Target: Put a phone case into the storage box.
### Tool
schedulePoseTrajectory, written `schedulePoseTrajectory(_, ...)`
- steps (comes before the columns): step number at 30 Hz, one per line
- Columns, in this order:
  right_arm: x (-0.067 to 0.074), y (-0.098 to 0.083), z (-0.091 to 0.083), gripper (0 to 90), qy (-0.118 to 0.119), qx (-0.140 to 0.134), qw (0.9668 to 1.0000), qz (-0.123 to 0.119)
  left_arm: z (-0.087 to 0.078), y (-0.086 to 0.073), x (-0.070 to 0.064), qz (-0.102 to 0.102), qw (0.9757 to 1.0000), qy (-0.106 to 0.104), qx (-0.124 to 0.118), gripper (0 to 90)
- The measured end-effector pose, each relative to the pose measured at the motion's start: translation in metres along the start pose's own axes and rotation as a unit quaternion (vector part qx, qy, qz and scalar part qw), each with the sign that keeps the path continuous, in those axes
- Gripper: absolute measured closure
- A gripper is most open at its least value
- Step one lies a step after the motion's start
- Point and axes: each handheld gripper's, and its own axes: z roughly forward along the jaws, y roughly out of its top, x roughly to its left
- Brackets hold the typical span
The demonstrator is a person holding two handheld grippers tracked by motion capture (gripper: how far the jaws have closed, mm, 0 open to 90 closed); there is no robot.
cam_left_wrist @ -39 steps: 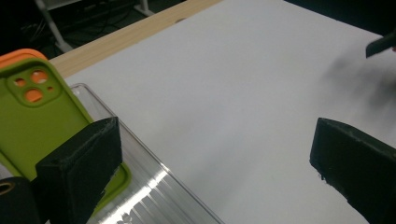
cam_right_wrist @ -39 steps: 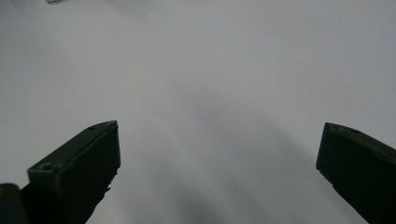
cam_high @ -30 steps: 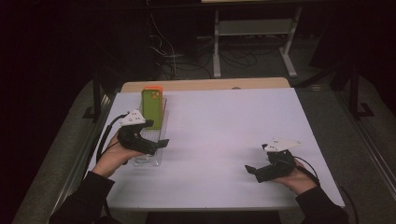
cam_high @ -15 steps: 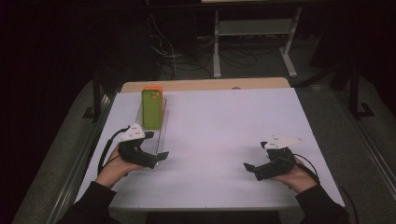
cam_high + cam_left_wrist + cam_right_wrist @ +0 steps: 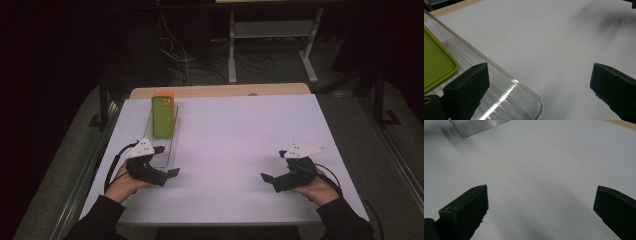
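A clear plastic tray (image 5: pixel 168 150) lies at the left of the white table. A green phone case (image 5: pixel 162 116) leans in it, with an orange one (image 5: pixel 165 94) right behind. My left gripper (image 5: pixel 167 161) hovers at the tray's near end, open, with nothing between its jaws. In the left gripper view, the tray's rounded corner (image 5: pixel 524 92) lies under the open left gripper (image 5: pixel 540 72), and the green case (image 5: pixel 436 62) shows at the left edge. My right gripper (image 5: pixel 273 165) rests low at the right front, open and empty. The right gripper (image 5: pixel 541 192) faces bare table, with the tray (image 5: pixel 476 126) far off.
The white table top (image 5: pixel 240 135) spreads between the two grippers. A wooden strip (image 5: pixel 225 91) runs along its far edge. Beyond it stand a dark floor, cables and a metal stand (image 5: pixel 270 35).
My left gripper has drawn back from the green case toward the near end of the tray. The right gripper has barely shifted.
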Motion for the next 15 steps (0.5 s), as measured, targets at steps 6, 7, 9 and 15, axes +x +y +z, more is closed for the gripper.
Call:
schedulePoseTrajectory(6,0.0001,-0.0003,0.0004,0.0,0.002,0.001,1.0000,-0.003,0.0005,-0.0016,0.0009,0.002,1.0000,0.000,0.002,1.7)
schedulePoseTrajectory(7,0.0000,-0.0004,0.0004,0.0,0.002,0.001,1.0000,-0.003,0.0009,-0.0018,0.0005,-0.001,1.0000,-0.001,0.002,1.7)
schedulePoseTrajectory(9,-0.0004,-0.0005,0.0003,0.0,0.000,0.000,1.0000,-0.002,0.0014,-0.0023,0.0005,-0.002,1.0000,0.000,0.004,1.7)
schedulePoseTrajectory(15,0.0000,-0.0009,0.0001,0.0,0.001,0.000,1.0000,-0.003,0.0001,-0.0013,0.0011,-0.005,1.0000,-0.001,0.000,1.7)
